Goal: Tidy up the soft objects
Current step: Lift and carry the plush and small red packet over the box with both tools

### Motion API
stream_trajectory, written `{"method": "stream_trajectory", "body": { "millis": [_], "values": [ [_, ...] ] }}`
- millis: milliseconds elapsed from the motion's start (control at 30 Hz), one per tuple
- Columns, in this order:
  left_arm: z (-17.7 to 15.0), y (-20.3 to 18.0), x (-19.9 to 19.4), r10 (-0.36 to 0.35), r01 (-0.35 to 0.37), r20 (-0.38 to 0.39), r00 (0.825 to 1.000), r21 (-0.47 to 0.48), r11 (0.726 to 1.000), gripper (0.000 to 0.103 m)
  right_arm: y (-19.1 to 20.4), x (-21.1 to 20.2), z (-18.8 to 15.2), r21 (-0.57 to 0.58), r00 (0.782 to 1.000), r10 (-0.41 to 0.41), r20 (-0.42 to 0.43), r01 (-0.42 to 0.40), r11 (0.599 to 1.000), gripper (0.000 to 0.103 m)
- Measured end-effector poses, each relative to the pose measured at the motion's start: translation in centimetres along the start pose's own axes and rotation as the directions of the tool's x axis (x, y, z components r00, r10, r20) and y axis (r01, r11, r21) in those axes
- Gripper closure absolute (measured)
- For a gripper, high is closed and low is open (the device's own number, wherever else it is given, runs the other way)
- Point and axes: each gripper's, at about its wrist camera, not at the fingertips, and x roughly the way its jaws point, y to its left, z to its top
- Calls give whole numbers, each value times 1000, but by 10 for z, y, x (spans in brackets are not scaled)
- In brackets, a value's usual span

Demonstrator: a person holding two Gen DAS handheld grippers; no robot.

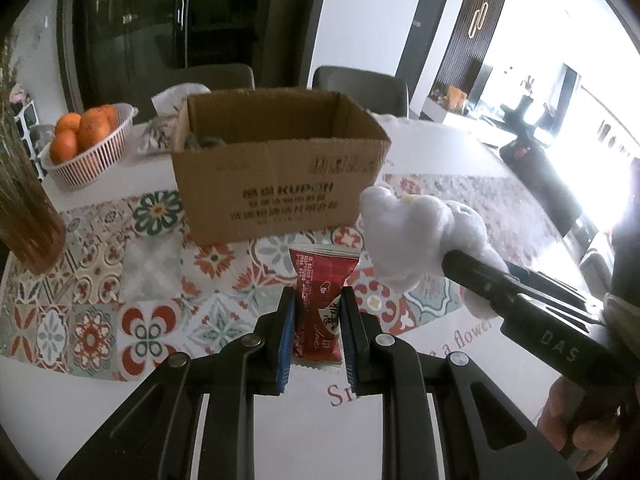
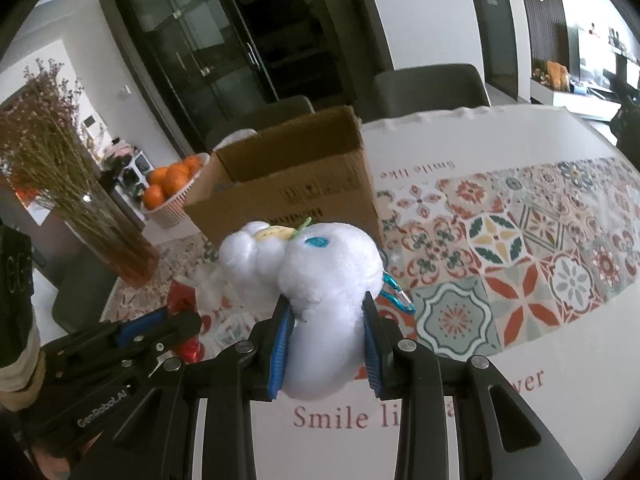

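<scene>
white plush (image 2: 320,292) sat squeezed between the blue pads of the right gripper (image 2: 326,316), jaws closed on its lower body, head and ears sticking out past the fingertips. a teal clip (image 2: 396,294) hung off its right side. the right gripper was raised above the table (image 2: 400,436), pointing toward the box (image 2: 304,192); from the left wrist view it came in from the right, angled up and left, with the plush (image 1: 416,232) just beside the box's (image 1: 280,184) near right corner and lower than its rim.

left gripper (image 1: 318,322) was level and low, aimed straight at the box, jaws narrowed onto a red packet (image 1: 320,300) that stood upright between the pads, its top edge poking out ahead of the fingertips. from the right wrist view the left gripper (image 2: 160,320) sat down to the left of the plush, with the packet (image 2: 184,304) red at its tip.

the box stood open on the patterned cloth (image 1: 100,320), something dark inside at its left end, too unclear to name. oranges (image 1: 80,132) in a basket (image 1: 100,156) were behind it to the left, a vase (image 1: 28,216) nearer on the left edge.
</scene>
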Motion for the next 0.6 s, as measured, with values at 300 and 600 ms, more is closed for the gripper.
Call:
{"method": "stream_trajectory", "body": {
  "millis": [300,600],
  "values": [
    [20,5,-21,4,-4,71,997,6,1000,81,17,-14,22,-30,997,15,77,-13,999,70],
    [41,7,-39,14,-16,142,990,15,1000,81,30,-26,45,-58,989,38,141,-30,998,70]
  ]
}}
